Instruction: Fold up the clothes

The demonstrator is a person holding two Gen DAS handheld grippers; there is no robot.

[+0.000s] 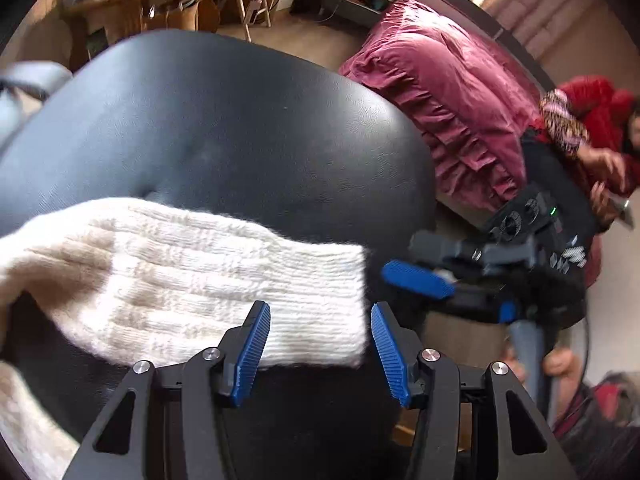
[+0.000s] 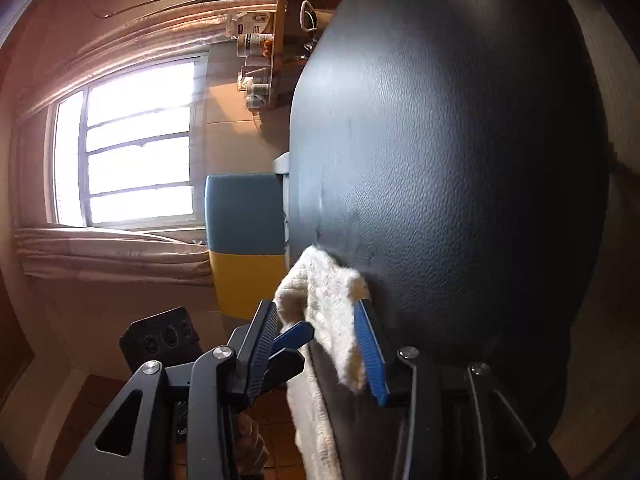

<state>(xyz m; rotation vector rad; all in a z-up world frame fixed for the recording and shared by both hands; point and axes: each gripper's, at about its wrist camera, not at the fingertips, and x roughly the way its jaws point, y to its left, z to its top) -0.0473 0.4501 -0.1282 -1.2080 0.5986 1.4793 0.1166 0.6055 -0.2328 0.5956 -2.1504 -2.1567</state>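
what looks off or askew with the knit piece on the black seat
The cream knit garment isn't laid flat: it drapes over the edge of the black padded seat, one end hanging off. No damage or spill shows.

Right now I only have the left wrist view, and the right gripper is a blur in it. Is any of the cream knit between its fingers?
Observer: Yes. A corner of the cream knit sits between the fingers of the right gripper, which stand apart, not clamped.
Operator: Anything else in that gap?
Observer: The left gripper pokes its tips in beside the knit.
Operator: And the rest of the knit?
Observer: It drapes over the edge of the black cushion.
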